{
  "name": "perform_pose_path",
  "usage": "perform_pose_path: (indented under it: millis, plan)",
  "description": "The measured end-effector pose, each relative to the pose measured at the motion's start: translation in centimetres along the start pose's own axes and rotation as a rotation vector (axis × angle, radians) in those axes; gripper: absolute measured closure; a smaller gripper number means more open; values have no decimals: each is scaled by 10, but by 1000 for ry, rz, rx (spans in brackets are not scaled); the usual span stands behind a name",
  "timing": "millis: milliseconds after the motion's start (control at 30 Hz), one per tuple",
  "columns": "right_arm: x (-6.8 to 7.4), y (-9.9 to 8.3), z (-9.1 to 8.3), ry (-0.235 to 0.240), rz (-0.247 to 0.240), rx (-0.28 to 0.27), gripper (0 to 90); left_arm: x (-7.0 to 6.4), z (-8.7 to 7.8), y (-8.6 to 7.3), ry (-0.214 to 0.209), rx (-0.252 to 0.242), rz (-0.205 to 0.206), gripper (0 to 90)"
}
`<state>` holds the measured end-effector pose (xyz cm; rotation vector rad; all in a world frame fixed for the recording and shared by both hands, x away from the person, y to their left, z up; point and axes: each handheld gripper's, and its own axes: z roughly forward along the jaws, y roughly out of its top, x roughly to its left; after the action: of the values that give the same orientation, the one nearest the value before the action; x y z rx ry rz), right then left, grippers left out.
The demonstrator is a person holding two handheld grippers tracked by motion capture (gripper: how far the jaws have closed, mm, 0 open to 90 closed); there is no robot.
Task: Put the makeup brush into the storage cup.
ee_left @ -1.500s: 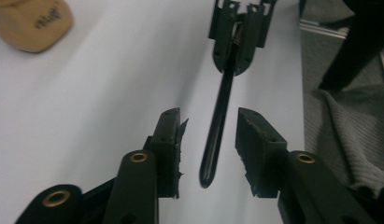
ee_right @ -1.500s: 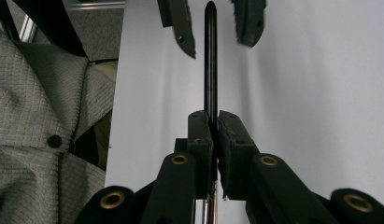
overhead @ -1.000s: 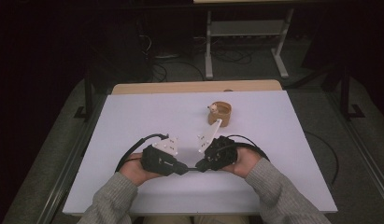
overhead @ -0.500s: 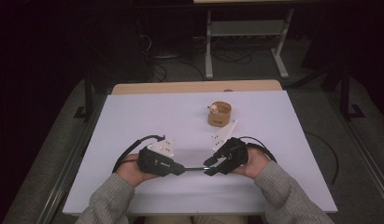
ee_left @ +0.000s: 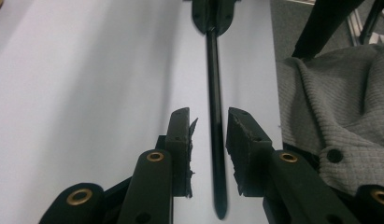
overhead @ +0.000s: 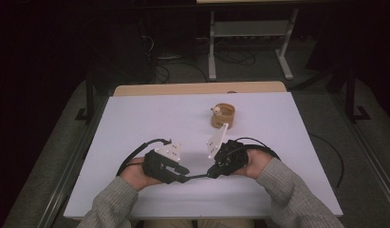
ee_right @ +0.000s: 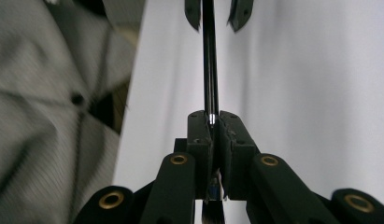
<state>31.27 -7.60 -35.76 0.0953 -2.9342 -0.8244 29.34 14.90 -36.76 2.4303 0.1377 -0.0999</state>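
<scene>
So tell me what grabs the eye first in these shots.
Near the table's front edge, a thin black rod bridges the two grippers. The right gripper is clamped on one end, while the left gripper's jaws stand open on either side of the other. Farther back sits a small tan cup.

Right gripper (ee_right: 211,122): jaws pressed together on a thin black rod (ee_right: 209,65), gripping it near one end; short stub of rod visible below the pads, blurred. Rod runs straight up frame over white table (ee_right: 297,70) to other gripper (ee_right: 218,11) at top edge; its jaws stand apart, one either side of rod. Grey knit sleeve (ee_right: 45,93) at left, w/ dark button; blurred.
</scene>
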Motion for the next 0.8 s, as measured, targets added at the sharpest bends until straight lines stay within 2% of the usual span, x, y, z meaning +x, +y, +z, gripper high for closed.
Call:
perform_pose_path:
  millis: [67, 200, 300, 400, 433, 500, 567, 600, 667, 800]
  plan:
    - [3, 7, 1, -4, -21, 49, 826, -1, 1, 2, -3, 5, -2, 704]
    - [6, 19, -2, -9, -44, 70, 827, -3, 5, 6, -16, 20, 11, 720]
    - [8, 22, -3, -20, -64, 66, 827, -6, 9, 7, -36, 33, 23, 802]
    - [11, 21, -4, -26, -57, 55, 818, -7, 9, 6, -27, 32, 26, 824]
    - [11, 19, -5, -41, -75, 29, 804, -6, 8, 6, -19, 28, 22, 834]
    - [11, 14, -7, -26, -66, -35, 755, -4, 5, 3, -19, 8, 32, 839]
    - [11, 6, -10, -23, -17, -77, 725, -6, 4, 0, -18, -9, 22, 839]
    - [9, 0, -11, -14, -13, -112, 723, -6, 4, 0, -16, -7, 27, 840]
    - [7, -4, -12, -8, -14, -135, 734, -6, 4, -1, -14, -14, 27, 839]
    - [8, -5, -11, 4, -22, -140, 796, -5, 3, -1, -16, -23, 24, 839]
